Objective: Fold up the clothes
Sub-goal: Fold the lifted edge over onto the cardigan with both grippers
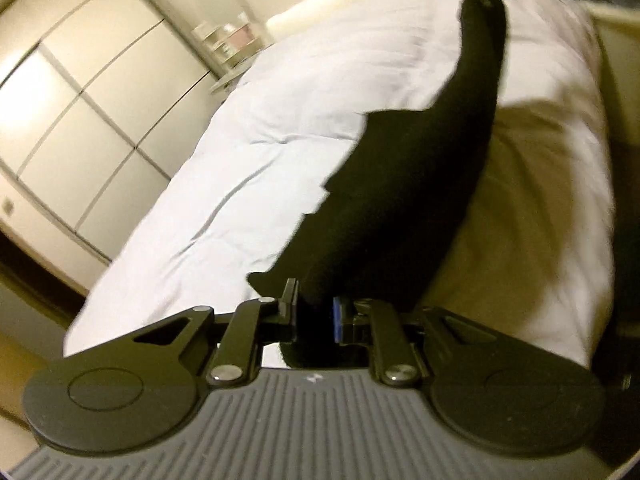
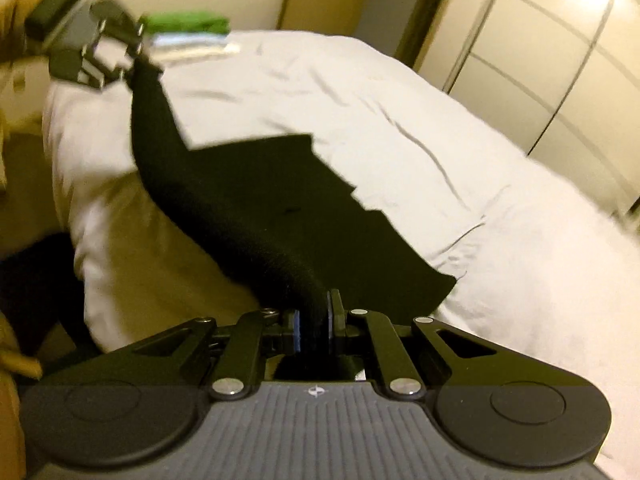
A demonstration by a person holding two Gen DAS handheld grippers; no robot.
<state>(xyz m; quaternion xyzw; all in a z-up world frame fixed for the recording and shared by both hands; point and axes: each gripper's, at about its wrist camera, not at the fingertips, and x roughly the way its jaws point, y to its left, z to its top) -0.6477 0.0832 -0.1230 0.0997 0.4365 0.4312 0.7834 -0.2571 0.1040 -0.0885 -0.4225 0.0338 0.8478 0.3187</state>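
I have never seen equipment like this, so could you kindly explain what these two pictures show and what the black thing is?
There is no robot here: a person carries a hand-held gripper in each hand, each with a camera looking along its two fingers. One picture comes from the left hand-held gripper, the other from the right hand-held gripper. Each camera also catches the other gripper far off, near the top edge.

Below them lies a bed with a white cover. Both grippers are shut on a black garment, each pinching one end, so it stretches between them above the bed while part of it drapes onto the cover. At the bed's far end sits a stack of folded clothes, the top one green.
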